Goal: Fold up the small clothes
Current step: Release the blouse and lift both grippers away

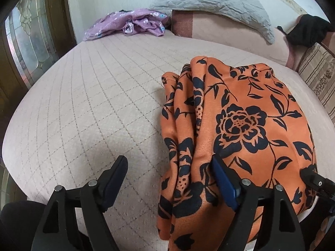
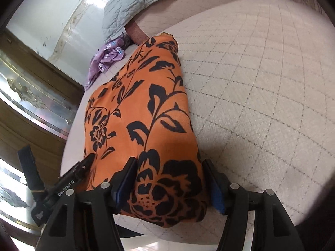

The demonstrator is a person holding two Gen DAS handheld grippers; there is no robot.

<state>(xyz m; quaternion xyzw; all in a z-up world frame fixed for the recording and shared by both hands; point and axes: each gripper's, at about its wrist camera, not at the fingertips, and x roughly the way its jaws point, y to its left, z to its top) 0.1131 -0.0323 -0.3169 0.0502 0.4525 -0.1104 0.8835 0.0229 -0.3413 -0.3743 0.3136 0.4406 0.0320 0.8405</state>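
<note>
Quilted bed (image 1: 83,104) carrying an orange flowered garment (image 1: 240,115), long axis running toward frame top. Left claw (image 1: 169,177) gapes, garment edge against one finger; right claw (image 2: 169,179) straddles the near end, apparently unclamped.

bedspread (image 1: 94,96) bare left of orange garment (image 1: 240,115); pillow (image 1: 213,2) behind.

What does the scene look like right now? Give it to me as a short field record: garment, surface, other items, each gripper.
garment: orange floral cloth, bunched lengthwise on the bed
surface: quilted bedcover
other items: purple garment crumpled at the far side; grey pillow against the wall
left gripper: open, cloth edge between its fingers, not pinched
right gripper: fingers stand either side of the cloth's near end; grip unclear
</note>
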